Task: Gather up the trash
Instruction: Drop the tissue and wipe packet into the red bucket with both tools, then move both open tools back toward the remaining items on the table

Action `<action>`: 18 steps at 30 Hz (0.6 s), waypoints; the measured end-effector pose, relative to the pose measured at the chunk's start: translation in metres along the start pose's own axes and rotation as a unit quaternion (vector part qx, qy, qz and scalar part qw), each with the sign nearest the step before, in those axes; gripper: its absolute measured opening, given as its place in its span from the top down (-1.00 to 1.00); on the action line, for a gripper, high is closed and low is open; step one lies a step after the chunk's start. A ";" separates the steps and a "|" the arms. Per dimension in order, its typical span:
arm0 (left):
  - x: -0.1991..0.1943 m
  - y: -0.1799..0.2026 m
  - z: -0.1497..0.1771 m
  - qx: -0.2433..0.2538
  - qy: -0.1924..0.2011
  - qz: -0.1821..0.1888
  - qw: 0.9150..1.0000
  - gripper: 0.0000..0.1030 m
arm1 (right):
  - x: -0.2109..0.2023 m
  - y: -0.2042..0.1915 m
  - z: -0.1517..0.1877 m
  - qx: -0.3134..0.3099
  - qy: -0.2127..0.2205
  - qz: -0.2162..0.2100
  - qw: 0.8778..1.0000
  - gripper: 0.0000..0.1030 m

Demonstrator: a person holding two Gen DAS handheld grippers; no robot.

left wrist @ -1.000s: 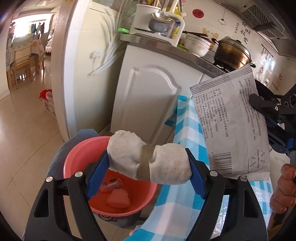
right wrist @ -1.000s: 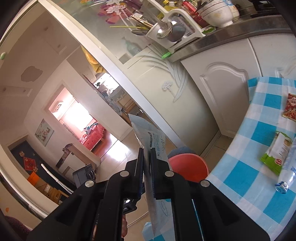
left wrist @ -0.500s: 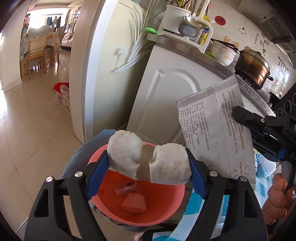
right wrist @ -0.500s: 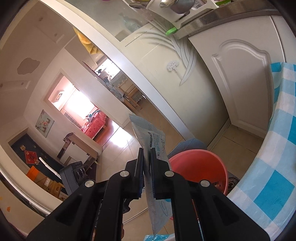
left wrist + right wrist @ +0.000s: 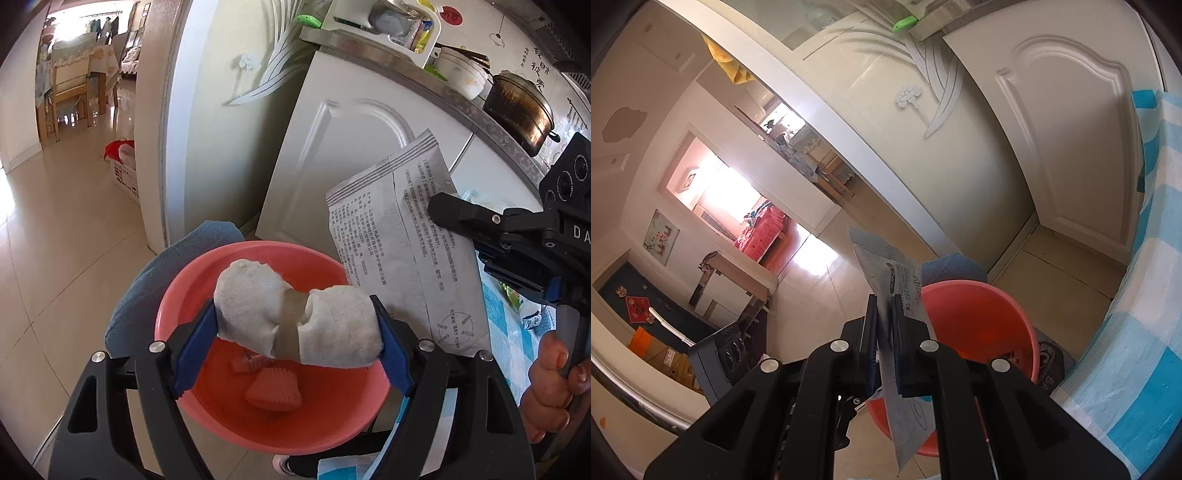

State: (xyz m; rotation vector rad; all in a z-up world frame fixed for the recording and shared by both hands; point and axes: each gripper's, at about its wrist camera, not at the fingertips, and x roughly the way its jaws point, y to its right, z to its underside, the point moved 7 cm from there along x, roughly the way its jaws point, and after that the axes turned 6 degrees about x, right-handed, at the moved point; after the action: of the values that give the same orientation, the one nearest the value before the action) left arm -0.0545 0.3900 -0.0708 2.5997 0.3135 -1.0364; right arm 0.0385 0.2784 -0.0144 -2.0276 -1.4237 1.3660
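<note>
My left gripper is shut on a wad of grey-white paper bound with tape, held right above a red basin on the floor. Two pink wrappers lie inside the basin. My right gripper holds a flat grey printed packet upright between its pads, and its jaws are just starting to open. In the left wrist view that packet hangs over the basin's right rim, with the right gripper and a person's hand behind it. In the right wrist view the basin sits just past the packet.
The basin rests on a blue-grey cushioned stool. A table with a blue checked cloth stands to the right. White cabinet doors rise behind, with pots on the counter above. A red-and-white basket sits on the tiled floor.
Both grippers have sunk and moved from over the table edge to over the basin. The basin now fills more of both views, and the table has slid off to the right.
</note>
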 end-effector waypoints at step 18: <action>-0.023 -0.019 0.003 -0.043 -0.006 -0.004 0.999 -0.87 | -0.078 0.003 0.007 -0.029 0.113 0.103 0.988 -0.82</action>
State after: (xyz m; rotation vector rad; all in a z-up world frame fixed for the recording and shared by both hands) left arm -0.0786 0.4046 -0.0612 2.5171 0.3588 -1.0169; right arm 0.0307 0.2084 0.0207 -2.3368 -1.1969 1.1347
